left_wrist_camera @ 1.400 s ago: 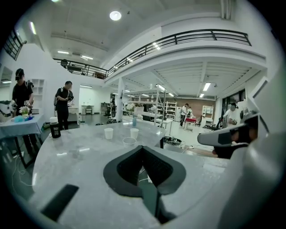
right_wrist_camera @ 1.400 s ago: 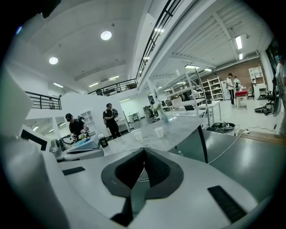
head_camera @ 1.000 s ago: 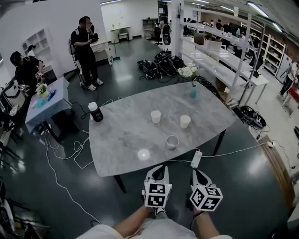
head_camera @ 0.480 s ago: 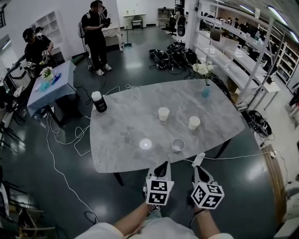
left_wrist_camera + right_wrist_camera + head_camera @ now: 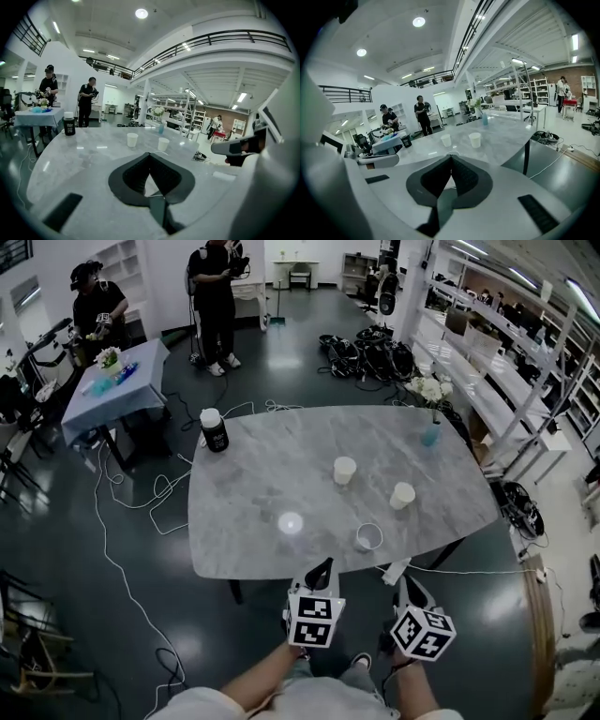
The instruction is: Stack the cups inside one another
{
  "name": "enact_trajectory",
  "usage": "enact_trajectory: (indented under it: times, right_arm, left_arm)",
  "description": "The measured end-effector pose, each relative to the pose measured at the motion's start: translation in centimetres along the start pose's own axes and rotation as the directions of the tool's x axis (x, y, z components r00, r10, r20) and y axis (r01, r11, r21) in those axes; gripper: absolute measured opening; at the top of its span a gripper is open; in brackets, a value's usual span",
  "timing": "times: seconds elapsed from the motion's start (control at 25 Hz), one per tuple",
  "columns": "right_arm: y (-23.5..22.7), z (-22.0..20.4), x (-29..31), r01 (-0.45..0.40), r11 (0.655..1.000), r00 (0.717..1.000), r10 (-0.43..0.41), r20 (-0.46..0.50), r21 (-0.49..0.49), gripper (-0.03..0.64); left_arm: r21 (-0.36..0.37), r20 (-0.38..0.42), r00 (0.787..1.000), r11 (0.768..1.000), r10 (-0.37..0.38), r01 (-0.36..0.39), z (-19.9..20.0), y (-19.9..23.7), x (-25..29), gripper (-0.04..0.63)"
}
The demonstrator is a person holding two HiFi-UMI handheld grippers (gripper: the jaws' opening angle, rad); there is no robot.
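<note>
White cups point(image 5: 345, 470) unstacked, ahead of both grippers.
Approach step; left gripper point(image 5: 322, 566) and right gripper point(image 5: 404, 581) pinched together, empty. Likely next: spread one around the nearest cup point(image 5: 368, 537).

Around me: grey marble table point(image 5: 244, 493); dark glossy floor point(image 5: 94, 634); cloth-covered side table point(image 5: 112, 399); white shelving point(image 5: 511, 362) at my right; round ceiling lights point(image 5: 141, 13).

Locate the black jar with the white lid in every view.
Head view: jar at the table's far left corner.
Left gripper view: jar far left, on the table's edge.
Right gripper view: jar left of centre, small.
Shared landmark: blue vase at the far right corner.
</note>
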State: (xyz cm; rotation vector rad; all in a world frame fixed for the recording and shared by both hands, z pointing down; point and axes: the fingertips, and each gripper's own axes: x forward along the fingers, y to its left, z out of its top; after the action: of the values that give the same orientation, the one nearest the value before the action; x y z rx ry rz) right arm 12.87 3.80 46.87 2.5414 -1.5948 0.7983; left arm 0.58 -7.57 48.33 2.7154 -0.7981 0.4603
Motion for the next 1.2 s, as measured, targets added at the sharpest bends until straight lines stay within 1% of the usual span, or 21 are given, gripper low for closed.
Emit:
enact_trajectory:
  times: [0.16,0.32,0.48,0.6,0.8,0.96,1.08,1.2]
  right_arm:
    - [0.5,0.4,1.4,-0.015,1.0,1.0,0.015,0.003,-0.002,0.008]
    - [0.6,1.7,2.6,-0.061,0.998,0.998,0.061,0.001,-0.022,0.008]
    - [0.1,2.7,4.5,-0.11,0.994,0.994,0.109,-0.01,-0.028,0.008]
    - [-0.5,3.6,6.0,-0.148,0.989,0.989,0.147,-0.018,-0.029,0.008]
    - [-2.3,5.4,9.3,-0.211,0.977,0.977,0.208,-0.055,-0.039,0.008]
    - [-3.1,7.0,11.1,-0.26,0.963,0.964,0.255,-0.077,-0.063,0.008]
    - [-3.7,7.2,11.7,-0.288,0.954,0.955,0.28,-0.095,-0.079,0.008]
    - [-4.5,6.7,12.4,-0.305,0.95,0.949,0.297,-0.109,-0.063,0.008]
  left_arm:
    - [-0.032,0.005,0.999,0.999,0.04,-0.04,-0.6,2.0,-0.3,-0.006]
    - [-0.055,0.003,0.996,0.994,0.094,-0.094,0.0,2.6,-0.3,-0.006]
    - [-0.053,0.028,0.99,0.99,0.135,-0.134,0.5,2.3,0.7,-0.006]
    - [-0.051,0.023,0.984,0.983,0.176,-0.174,1.0,2.2,1.2,-0.006]
    - [-0.079,-0.01,0.966,0.963,0.259,-0.259,2.1,2.1,2.7,-0.006]
    - [-0.125,-0.02,0.949,0.941,0.315,-0.315,2.6,1.9,4.0,-0.006]
    - [-0.151,-0.023,0.94,0.928,0.341,-0.34,2.6,1.4,4.7,-0.006]
    - [-0.156,-0.024,0.934,0.921,0.357,-0.356,2.3,0.9,5.6,-0.006]
